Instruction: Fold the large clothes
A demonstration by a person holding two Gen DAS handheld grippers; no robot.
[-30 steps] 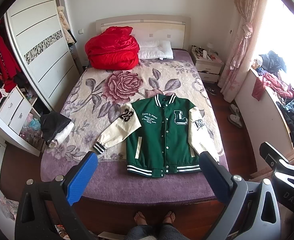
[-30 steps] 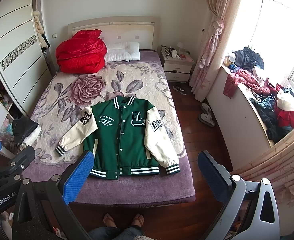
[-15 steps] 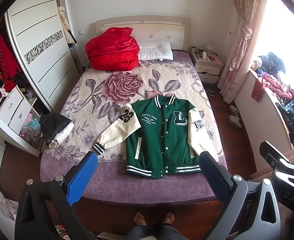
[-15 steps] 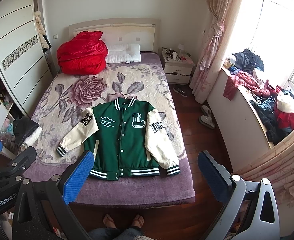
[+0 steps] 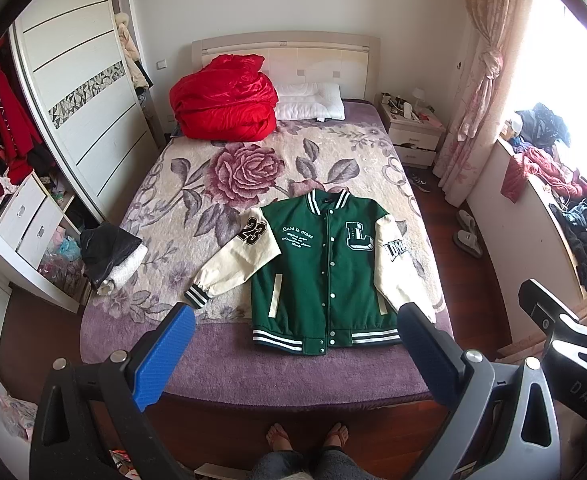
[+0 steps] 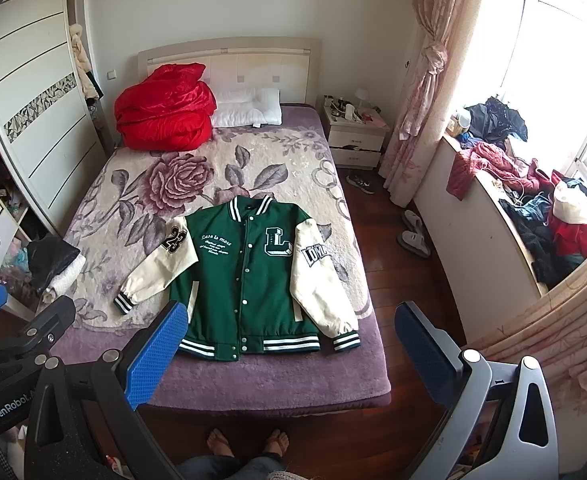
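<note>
A green varsity jacket [image 5: 325, 268] with cream sleeves lies flat, front up and buttoned, near the foot of the bed; it also shows in the right wrist view [image 6: 245, 276]. Its left sleeve angles outward; its right sleeve lies along the body. My left gripper [image 5: 293, 356] is open and empty, held high above the foot of the bed. My right gripper [image 6: 289, 352] is open and empty too, held beside it at the same height. Neither touches the jacket.
The bed [image 5: 213, 344] has a floral blanket, a red duvet bundle [image 5: 225, 100] and a white pillow [image 5: 309, 100] at the head. A dark garment pile [image 5: 109, 256] sits on the bed's left edge. A wardrobe [image 5: 77, 92] stands left, a nightstand [image 6: 353, 136] and cluttered window ledge [image 6: 533, 208] right.
Both grippers have drifted slightly, so the jacket sits a little lower and nearer in view. The jacket has not moved and both grippers stay open.
</note>
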